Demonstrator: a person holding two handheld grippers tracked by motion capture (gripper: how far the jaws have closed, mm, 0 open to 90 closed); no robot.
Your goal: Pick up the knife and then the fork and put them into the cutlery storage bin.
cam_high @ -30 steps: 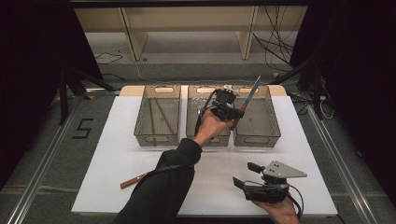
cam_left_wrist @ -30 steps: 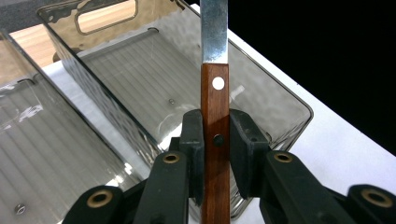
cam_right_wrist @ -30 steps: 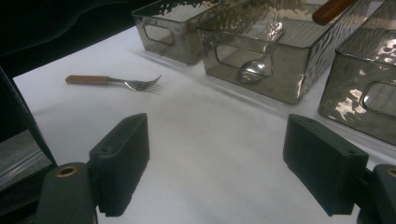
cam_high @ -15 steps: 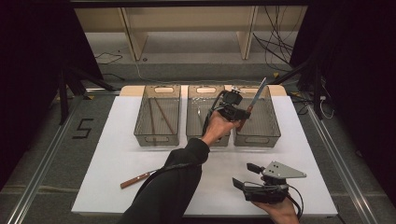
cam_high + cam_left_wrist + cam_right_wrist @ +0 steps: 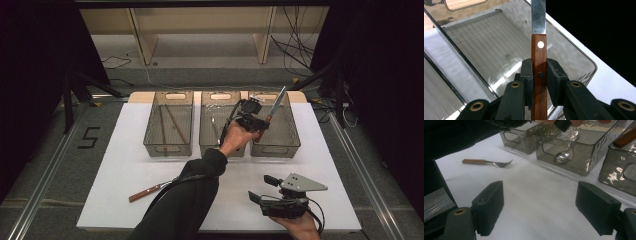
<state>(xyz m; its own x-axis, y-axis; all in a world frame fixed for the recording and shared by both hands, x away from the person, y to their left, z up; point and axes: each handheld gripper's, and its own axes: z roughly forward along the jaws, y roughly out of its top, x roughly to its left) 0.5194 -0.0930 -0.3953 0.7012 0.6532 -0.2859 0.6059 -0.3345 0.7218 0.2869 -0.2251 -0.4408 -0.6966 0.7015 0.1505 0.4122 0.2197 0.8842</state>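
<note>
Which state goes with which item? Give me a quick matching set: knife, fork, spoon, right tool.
Items:
1. knife
2. fork
3. spoon
4. right tool

States:
A. lies inside the middle bin
B. jaws open, nothing between them
C. clamped by its wooden handle in the left tool, above the right-hand bin
D. lies loose on the white table top

Pairs: 1-C, 2-D, 3-A, 4-B
</note>
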